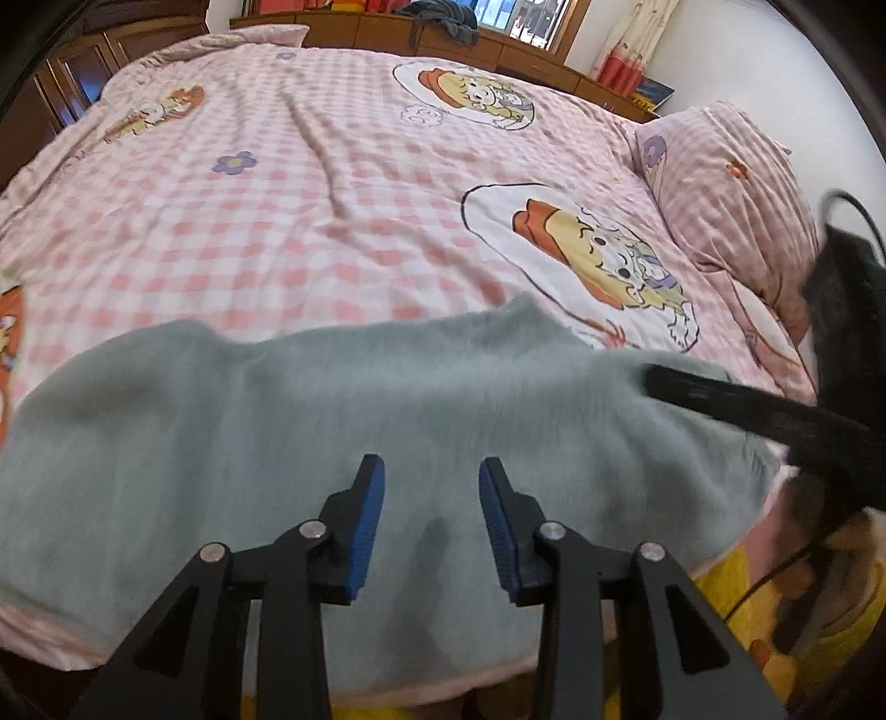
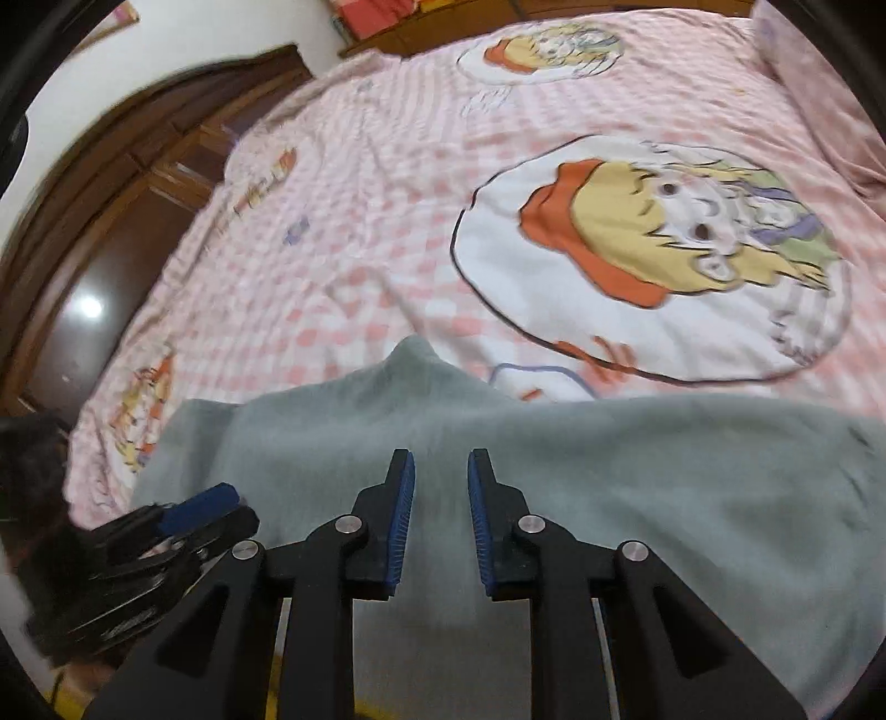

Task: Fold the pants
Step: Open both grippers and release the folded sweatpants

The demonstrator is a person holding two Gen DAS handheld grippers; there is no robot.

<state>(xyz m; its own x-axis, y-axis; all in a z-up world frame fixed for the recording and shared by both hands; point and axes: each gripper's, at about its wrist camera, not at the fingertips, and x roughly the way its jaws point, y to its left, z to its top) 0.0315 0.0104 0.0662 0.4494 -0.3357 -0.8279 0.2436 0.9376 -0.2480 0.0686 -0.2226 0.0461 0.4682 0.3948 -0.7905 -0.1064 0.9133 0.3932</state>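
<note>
Grey-green fleece pants (image 1: 332, 421) lie spread across the near edge of the bed, also in the right wrist view (image 2: 609, 487). My left gripper (image 1: 432, 471) hovers above the pants, open and empty. My right gripper (image 2: 441, 462) is also open and empty above the pants. The right gripper shows in the left wrist view as a black finger (image 1: 720, 396) over the pants' right part. The left gripper appears at the lower left of the right wrist view (image 2: 194, 515).
The bed is covered by a pink checked quilt (image 1: 343, 183) with cartoon prints. A pink pillow (image 1: 725, 188) lies at the right. Wooden cabinets (image 1: 66, 72) and a wooden ledge (image 1: 443, 33) border the bed. A yellow fabric (image 1: 742, 587) hangs at the bed's near edge.
</note>
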